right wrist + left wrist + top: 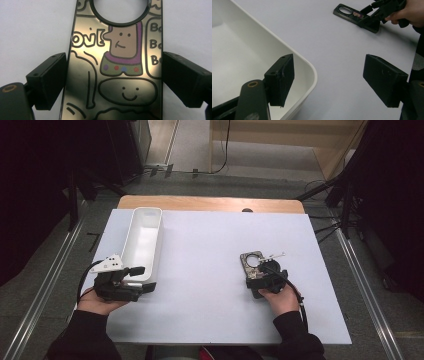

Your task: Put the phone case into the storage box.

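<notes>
Metal plate [117, 70] with cartoon drawings lies flat near tabletop's right edge, right gripper [113, 75] straddling it, jaws open for pickup. Left gripper [332, 82], open, straddles white tray's [310, 68] near corner.

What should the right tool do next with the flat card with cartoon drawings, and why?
Probably close the right tool a little more. Its jaws straddle the shiny cartoon card, which lies flat on the white table sheet, and the pads sit at the card's two long edges; whether they press it yet I cannot tell. A firm grip should come before any lift toward the white tray.
</notes>
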Demonstrator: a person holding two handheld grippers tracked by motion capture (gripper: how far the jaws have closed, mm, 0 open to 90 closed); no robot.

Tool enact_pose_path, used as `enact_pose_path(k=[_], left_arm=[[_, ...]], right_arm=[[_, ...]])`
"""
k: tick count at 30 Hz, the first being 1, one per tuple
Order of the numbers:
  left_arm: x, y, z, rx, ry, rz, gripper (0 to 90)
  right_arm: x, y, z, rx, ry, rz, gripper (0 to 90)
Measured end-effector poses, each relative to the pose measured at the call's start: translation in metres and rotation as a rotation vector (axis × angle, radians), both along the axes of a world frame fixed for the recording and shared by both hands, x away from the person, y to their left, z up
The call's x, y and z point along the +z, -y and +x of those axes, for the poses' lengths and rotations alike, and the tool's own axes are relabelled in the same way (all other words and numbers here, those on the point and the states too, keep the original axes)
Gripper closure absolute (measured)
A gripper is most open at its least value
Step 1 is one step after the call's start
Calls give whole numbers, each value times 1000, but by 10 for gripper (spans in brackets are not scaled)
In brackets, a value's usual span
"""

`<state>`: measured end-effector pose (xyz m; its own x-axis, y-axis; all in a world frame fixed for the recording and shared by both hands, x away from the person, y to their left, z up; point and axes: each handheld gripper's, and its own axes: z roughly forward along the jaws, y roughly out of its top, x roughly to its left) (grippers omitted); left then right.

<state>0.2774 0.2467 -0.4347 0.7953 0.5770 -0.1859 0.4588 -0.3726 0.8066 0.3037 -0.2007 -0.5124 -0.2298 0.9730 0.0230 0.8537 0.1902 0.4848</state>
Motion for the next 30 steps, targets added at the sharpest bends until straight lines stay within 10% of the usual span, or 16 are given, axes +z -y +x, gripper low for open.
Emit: enact_pose_path(k=[30], left_arm=[[3, -3, 1, 24, 11, -5, 246]], right_arm=[[10, 6, 8, 2, -64, 66, 102]])
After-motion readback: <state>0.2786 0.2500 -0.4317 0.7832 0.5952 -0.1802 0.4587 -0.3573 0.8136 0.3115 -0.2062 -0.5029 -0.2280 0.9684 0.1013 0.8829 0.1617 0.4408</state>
